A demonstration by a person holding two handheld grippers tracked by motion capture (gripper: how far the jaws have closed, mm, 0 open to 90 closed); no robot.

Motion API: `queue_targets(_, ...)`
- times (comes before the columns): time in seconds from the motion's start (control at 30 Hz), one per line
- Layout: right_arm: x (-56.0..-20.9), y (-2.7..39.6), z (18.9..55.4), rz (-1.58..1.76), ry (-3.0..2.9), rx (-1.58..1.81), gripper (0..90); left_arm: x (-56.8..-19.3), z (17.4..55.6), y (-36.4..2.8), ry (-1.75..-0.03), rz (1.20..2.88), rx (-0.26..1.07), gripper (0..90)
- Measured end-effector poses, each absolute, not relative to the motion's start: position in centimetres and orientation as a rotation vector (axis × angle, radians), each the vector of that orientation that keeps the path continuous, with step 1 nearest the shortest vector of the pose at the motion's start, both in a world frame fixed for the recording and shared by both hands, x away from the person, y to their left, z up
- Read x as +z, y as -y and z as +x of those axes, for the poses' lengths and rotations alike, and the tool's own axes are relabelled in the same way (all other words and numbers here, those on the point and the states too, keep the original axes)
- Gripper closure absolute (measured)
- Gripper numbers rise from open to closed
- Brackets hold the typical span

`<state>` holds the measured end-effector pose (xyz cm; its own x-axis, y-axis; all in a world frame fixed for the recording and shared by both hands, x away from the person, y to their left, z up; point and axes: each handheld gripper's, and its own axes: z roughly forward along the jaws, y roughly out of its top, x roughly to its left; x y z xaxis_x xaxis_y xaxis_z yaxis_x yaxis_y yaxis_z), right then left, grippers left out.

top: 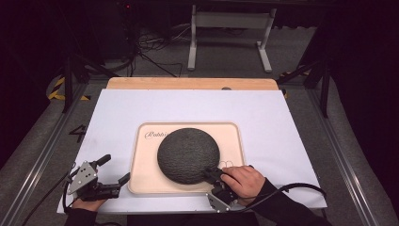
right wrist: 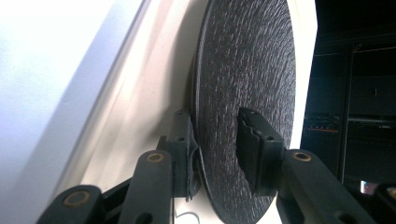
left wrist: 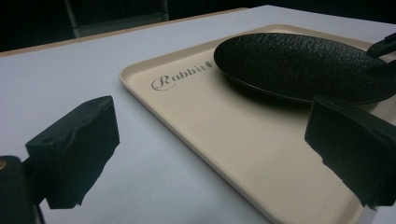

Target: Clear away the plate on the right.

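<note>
A black, rough-textured round dish (top: pixel 188 153) lies dome-up on a cream tray (top: pixel 146 175) printed "Rabbit", in the middle of the white table. My right gripper (top: pixel 211 174) is at the dish's near right rim. In the right gripper view the right gripper (right wrist: pixel 217 140) has one jaw under the rim of the dish (right wrist: pixel 247 60) and one on top, shut on it above the tray (right wrist: pixel 154 84). My left gripper (top: pixel 114 169) stands open at the tray's front left corner. The left gripper (left wrist: pixel 215 154) has wide-apart jaws framing the tray (left wrist: pixel 233 140) and the dish (left wrist: pixel 299 65) beyond.
A white sheet (top: pixel 117 113) covers the table, with a wooden board (top: pixel 188 83) along its far edge. Metal rails (top: pixel 42 155) run down both sides. Cables (top: pixel 150 52) and a white stand (top: pixel 230 28) lie on the floor behind.
</note>
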<state>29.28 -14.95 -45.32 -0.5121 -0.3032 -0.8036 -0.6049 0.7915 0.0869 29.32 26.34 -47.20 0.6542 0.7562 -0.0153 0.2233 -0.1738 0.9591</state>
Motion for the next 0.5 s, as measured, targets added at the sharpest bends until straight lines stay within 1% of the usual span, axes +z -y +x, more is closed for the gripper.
queue_targets(0.07,-45.1,15.2,29.0,-0.674,-2.140,0.468,68.4,-47.2,29.3,-26.3,-0.795,1.724,0.580,3.9)
queue_targets(0.2,-43.4,15.7,28.3,-0.644,-2.131,0.580,65.8,-47.2,29.3,-26.3,-0.795,1.724,0.581,3.9)
queue_targets(0.33,-42.2,16.3,28.5,-0.571,-2.128,0.656,59.6,-47.2,29.3,-26.3,-0.794,1.724,0.582,3.9)
queue_targets(0.5,-41.5,17.0,29.3,-0.444,-2.138,0.783,54.5,-47.2,29.3,-26.3,-0.792,1.725,0.580,3.9)
